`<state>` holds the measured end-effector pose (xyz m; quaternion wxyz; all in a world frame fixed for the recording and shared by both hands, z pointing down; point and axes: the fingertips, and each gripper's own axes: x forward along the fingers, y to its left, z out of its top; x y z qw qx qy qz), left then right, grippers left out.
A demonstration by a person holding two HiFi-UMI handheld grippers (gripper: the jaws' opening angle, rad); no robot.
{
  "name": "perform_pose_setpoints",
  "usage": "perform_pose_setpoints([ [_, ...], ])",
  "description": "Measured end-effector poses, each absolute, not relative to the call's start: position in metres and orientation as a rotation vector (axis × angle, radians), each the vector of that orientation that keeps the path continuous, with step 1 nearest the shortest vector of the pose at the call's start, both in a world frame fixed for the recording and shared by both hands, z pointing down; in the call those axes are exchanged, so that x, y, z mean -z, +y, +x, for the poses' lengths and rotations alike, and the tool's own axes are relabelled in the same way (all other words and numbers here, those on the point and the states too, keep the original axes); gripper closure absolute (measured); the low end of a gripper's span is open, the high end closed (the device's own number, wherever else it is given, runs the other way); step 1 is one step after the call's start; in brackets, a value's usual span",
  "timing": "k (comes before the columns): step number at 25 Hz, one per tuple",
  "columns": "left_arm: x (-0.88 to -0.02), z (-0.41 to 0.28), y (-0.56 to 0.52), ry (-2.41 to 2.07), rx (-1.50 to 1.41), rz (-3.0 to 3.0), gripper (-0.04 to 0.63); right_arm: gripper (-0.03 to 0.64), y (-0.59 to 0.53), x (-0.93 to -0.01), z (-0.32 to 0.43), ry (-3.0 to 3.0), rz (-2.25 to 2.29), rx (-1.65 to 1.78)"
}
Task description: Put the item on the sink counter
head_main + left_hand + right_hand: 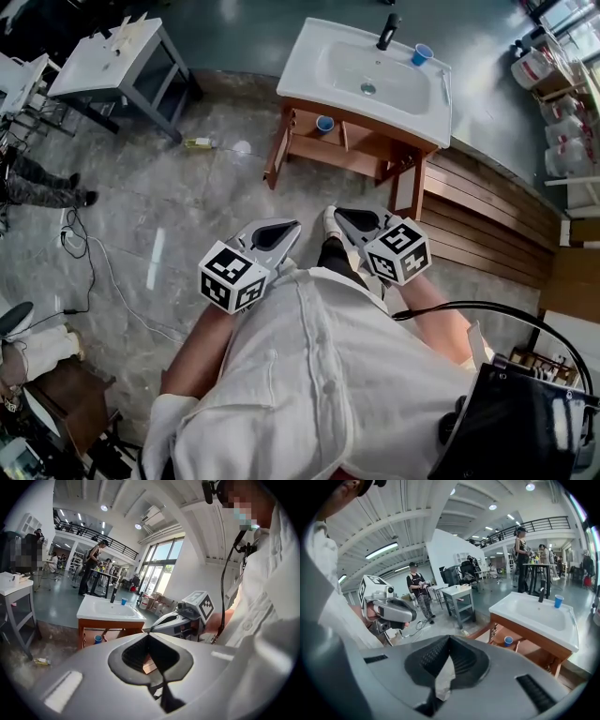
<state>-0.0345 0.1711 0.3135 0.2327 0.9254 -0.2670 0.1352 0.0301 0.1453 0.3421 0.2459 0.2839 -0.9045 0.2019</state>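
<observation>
The white sink counter [309, 70] with a black faucet [387, 30] stands ahead on a wooden frame. One blue cup [422, 53] sits on the counter's back right corner. A second blue cup [324, 123] sits on the wooden shelf under the basin. My left gripper [292, 226] and right gripper [339, 216] are held close to my body, well short of the sink. Both are shut, tips meeting, with nothing between them. In the left gripper view its jaws [149, 634] point at the sink; the right gripper view shows its jaws [449, 637] the same way.
A grey table [122, 56] stands at the far left, with a small bottle [199, 142] on the floor near it. Cables [94, 258] trail over the floor at left. Wooden decking [487, 211] and plastic jugs [562, 127] lie to the right. A black bag [516, 422] hangs by my side.
</observation>
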Motion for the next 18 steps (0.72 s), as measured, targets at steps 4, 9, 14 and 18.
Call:
perform_pose_setpoints([
  [4, -0.317, -0.041, 0.176, -0.752, -0.369, 2.533, 0.589, 0.612, 0.151, -0.343, 0.023, -2.473, 0.742, -0.529],
  [9, -0.32, -0.048, 0.18, -0.773, -0.364, 2.519, 0.589, 0.612, 0.155, -0.342, 0.018, -2.475, 0.711, -0.507],
  [14, -0.319, -0.052, 0.184, -0.788, -0.364, 2.52, 0.59, 0.614, 0.158, -0.342, 0.012, -2.475, 0.683, -0.48],
  [18, -0.319, -0.056, 0.188, -0.805, -0.362, 2.507, 0.59, 0.613, 0.16, -0.343, 0.011, -2.471, 0.66, -0.472],
])
